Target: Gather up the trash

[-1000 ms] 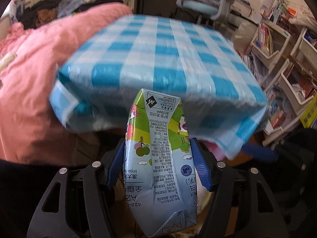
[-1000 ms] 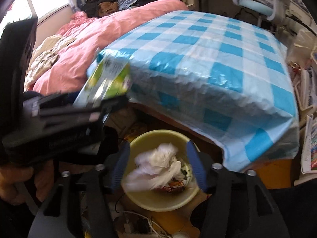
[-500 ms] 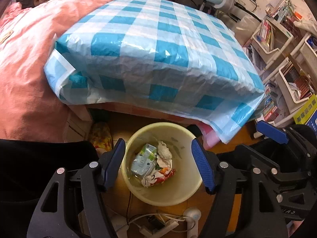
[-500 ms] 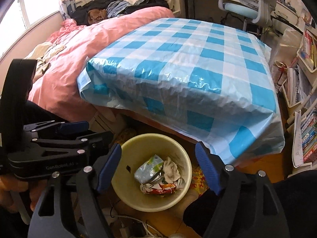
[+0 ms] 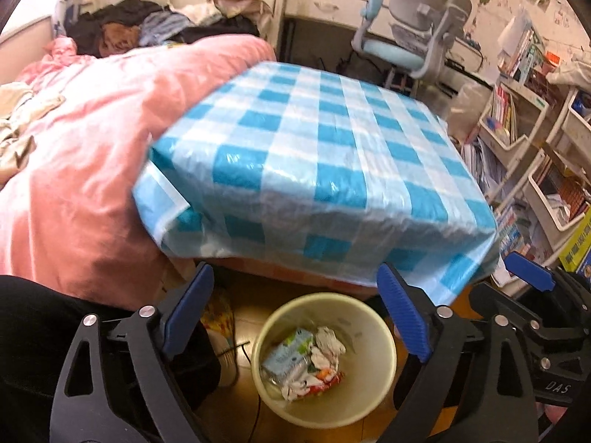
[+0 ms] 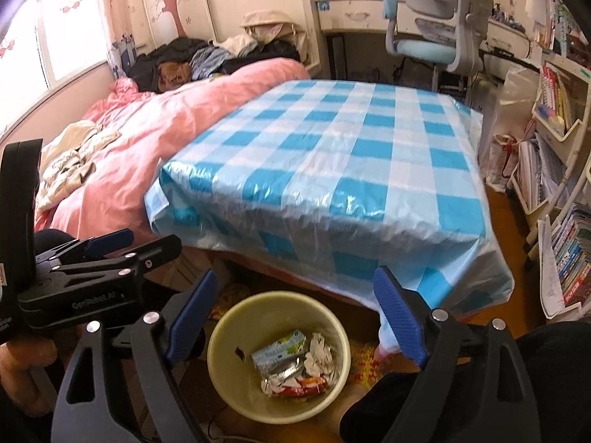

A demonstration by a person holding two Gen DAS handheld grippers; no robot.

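A pale yellow bin stands on the floor below the table's near edge. In it lie a green-and-blue drink carton, crumpled white paper and a red wrapper. My left gripper hangs above the bin, its jaws opening with nothing between them. In the right wrist view the same bin and carton sit under my right gripper, whose jaws are also opening and hold nothing. The left gripper shows at the left there, held by a hand.
A table under a blue-checked plastic cloth overhangs the bin. A bed with a pink duvet is at the left. A blue desk chair and book shelves stand at the right. Dark-clothed legs and floor cables flank the bin.
The left gripper held the carton a second ago and let it go; the carton now lies in the bin. Both grippers have widened and lifted, showing more of the room.
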